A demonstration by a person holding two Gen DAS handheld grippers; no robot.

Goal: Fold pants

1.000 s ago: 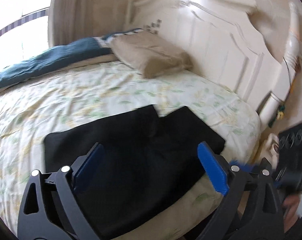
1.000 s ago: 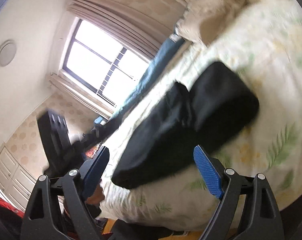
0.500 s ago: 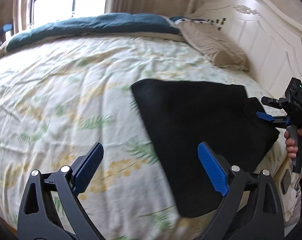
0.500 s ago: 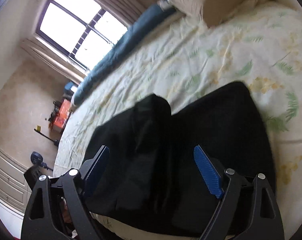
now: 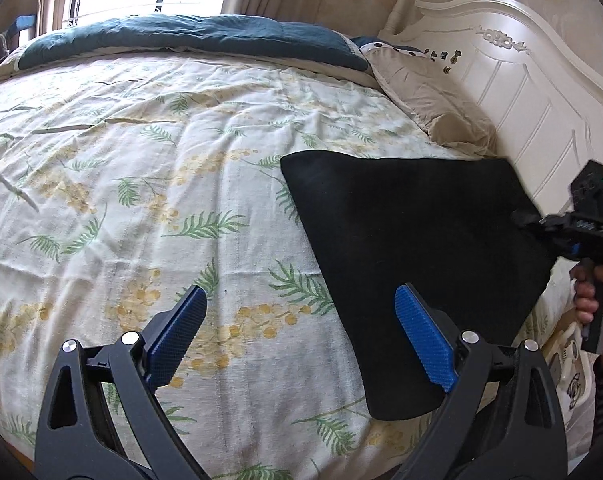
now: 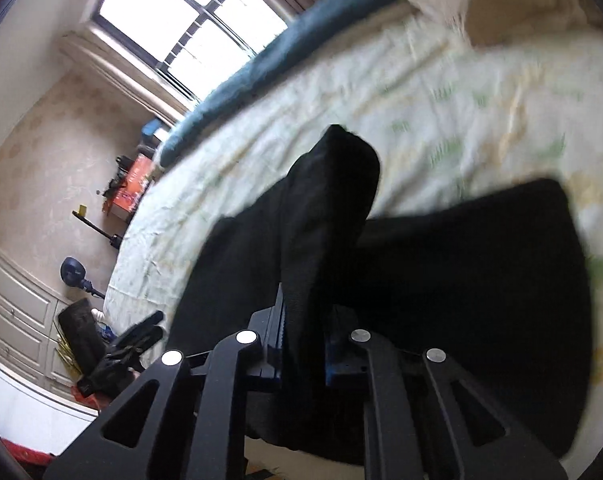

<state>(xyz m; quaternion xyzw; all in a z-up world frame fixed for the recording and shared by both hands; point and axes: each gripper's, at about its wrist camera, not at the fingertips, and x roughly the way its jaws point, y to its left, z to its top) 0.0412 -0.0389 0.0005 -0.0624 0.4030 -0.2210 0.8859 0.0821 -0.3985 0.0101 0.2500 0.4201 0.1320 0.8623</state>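
My right gripper [image 6: 301, 340] is closing on a raised fold of the black pants [image 5: 413, 240], its jaws drawn narrow with cloth pinched between the blue pads; half a second ago the same jaws stood wide above the fabric. The pants lie on the floral bed [image 5: 141, 184] near the headboard [image 5: 521, 92], partly folded into a flat dark panel. My left gripper [image 5: 297, 336] hangs wide and empty over the sheet, the pants' near edge just beside its right pad; a second ago it was over the pants themselves. With one edge now gripped, I judge the next fold is ready to start, though the left side has yet to take hold.
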